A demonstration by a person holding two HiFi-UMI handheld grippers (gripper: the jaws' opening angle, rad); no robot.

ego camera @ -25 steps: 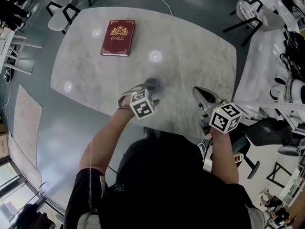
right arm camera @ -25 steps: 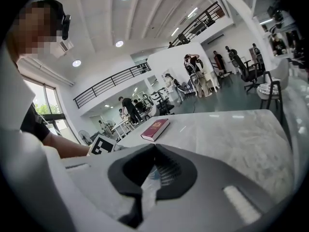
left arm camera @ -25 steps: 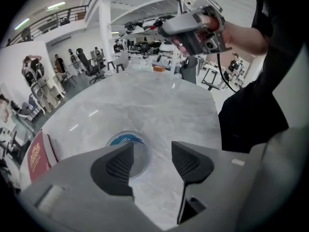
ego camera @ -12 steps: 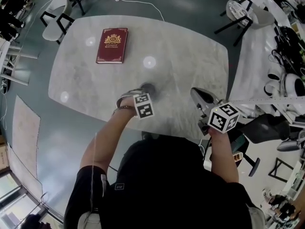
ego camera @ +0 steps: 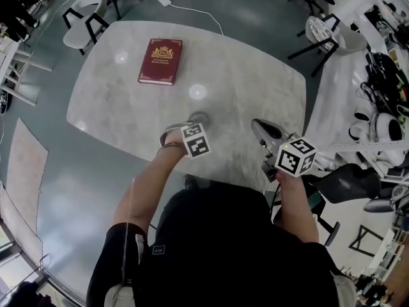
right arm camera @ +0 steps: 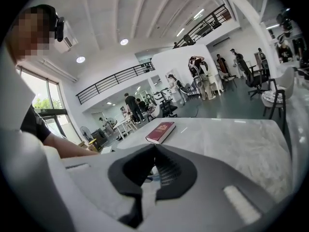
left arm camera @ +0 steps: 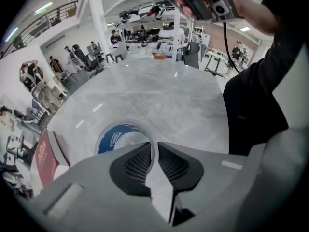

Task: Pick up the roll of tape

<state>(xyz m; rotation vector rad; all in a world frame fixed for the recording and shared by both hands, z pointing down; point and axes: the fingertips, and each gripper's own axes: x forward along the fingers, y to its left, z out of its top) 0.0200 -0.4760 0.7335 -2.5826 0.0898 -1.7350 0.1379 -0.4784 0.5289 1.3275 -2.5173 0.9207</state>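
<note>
Near the table [ego camera: 255, 69] front edge, head view: left gripper [ego camera: 193, 124] is pointing down onto the roll of tape [ego camera: 200, 116], and right gripper [ego camera: 258, 125] is hovering well apart. Left gripper view: jaws are closing across the roll's near wall. Right gripper view: jaws are sitting pressed together, empty.

The person wears a black short-sleeved shirt [ego camera: 223, 248] with a small pale mark [ego camera: 158, 250] near the left sleeve. The left gripper [left arm camera: 154, 146] and right gripper [right arm camera: 154, 151] have smooth grey shells and black ribbed pads [left arm camera: 137, 162] lining the jaws. Each carries a white cube [ego camera: 195, 141] printed with black square markers.
</note>
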